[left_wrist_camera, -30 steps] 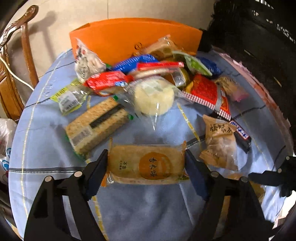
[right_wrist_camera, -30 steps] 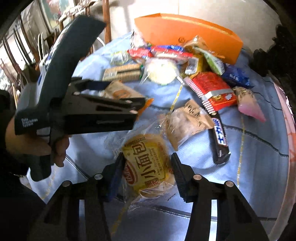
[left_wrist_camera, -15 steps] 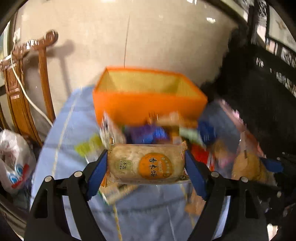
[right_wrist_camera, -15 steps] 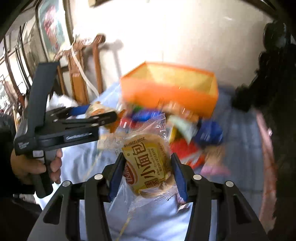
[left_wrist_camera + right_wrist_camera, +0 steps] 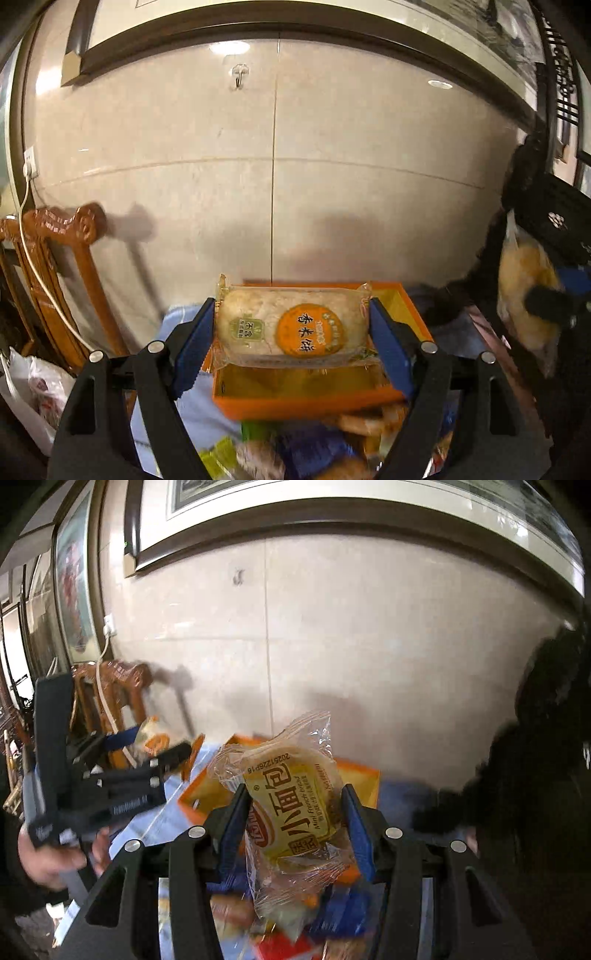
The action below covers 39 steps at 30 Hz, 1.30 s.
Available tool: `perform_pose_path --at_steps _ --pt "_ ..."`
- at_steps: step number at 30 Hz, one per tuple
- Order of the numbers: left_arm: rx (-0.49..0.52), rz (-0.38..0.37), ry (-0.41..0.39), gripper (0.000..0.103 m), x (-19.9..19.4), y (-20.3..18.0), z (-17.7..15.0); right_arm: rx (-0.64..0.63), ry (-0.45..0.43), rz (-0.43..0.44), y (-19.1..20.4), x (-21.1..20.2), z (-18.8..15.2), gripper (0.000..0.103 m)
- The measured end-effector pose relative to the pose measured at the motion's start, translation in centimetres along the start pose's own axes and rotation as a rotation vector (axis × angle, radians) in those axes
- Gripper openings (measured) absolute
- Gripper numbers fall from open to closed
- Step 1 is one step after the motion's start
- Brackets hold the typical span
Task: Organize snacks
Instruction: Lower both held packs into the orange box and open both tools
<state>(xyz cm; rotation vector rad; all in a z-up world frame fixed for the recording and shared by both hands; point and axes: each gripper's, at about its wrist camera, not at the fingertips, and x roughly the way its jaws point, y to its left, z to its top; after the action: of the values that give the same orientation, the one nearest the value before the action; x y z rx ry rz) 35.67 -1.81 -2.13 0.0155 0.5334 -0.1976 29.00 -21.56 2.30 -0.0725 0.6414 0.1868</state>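
My left gripper (image 5: pixel 291 341) is shut on a clear-wrapped rice cake with an orange round label (image 5: pixel 293 326), held crosswise in the air above the near part of the orange box (image 5: pixel 306 404). My right gripper (image 5: pixel 293 814) is shut on a yellow-labelled mini bread packet (image 5: pixel 295 805), also lifted, with the orange box (image 5: pixel 364 775) behind it. In the right wrist view the left gripper (image 5: pixel 147 753) and the hand holding it (image 5: pixel 48 864) show at the left. The right gripper's bread (image 5: pixel 524 280) appears at the left wrist view's right edge.
Several blurred snack packets (image 5: pixel 295 454) lie on the blue cloth (image 5: pixel 188 410) before the box. A carved wooden chair (image 5: pixel 66 258) stands at the left with a white cable, and a plastic bag (image 5: pixel 29 387) below. A tiled wall (image 5: pixel 273 166) rises behind.
Both grippers have lifted their packets off the cloth and carried them up and forward to the orange box. The views now look across at the wall instead of down on the table.
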Motion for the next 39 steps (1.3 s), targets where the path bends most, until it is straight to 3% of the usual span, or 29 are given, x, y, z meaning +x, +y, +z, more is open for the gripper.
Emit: perform_pose_path --at_steps 7,9,10,14,18,22,25,28,33,35,39 --pt "-0.020 0.050 0.011 0.078 4.3 -0.9 2.1 0.002 0.014 -0.007 -1.3 5.2 4.1 0.051" --pt "-0.055 0.047 0.064 0.083 6.5 -0.6 1.9 0.015 0.034 -0.042 -1.8 7.3 4.0 0.065" --pt "-0.059 0.058 0.094 0.087 7.5 -0.5 1.6 0.018 0.051 -0.066 -1.9 8.0 3.7 0.076" --pt "-0.083 0.111 0.114 0.092 9.2 0.5 0.2 0.000 0.076 -0.116 -2.2 9.7 2.2 0.076" --pt "-0.039 0.108 0.105 0.093 9.3 0.7 -0.4 0.023 0.090 -0.109 -3.2 9.9 0.2 0.076" --pt "-0.061 0.085 0.121 0.093 8.7 1.6 -1.4 0.041 0.106 -0.100 -3.7 9.2 -1.2 0.076" --pt "-0.043 0.048 0.127 0.093 6.7 1.8 -3.1 0.064 0.130 -0.064 -3.0 8.3 -2.9 0.077" --pt "0.005 0.014 0.132 0.095 4.4 1.6 -6.5 0.119 0.182 -0.016 -1.9 6.5 -7.6 0.084" --pt "0.113 -0.002 0.245 0.095 1.7 1.8 -17.2 0.162 0.345 0.015 1.8 5.4 -18.7 0.086" --pt "0.120 0.006 0.300 0.095 1.5 2.2 -20.9 0.193 0.416 0.021 3.7 5.2 -23.7 0.086" --pt "0.096 0.034 0.368 0.095 1.3 2.9 -26.0 0.240 0.506 0.018 6.5 4.9 -29.3 0.085"
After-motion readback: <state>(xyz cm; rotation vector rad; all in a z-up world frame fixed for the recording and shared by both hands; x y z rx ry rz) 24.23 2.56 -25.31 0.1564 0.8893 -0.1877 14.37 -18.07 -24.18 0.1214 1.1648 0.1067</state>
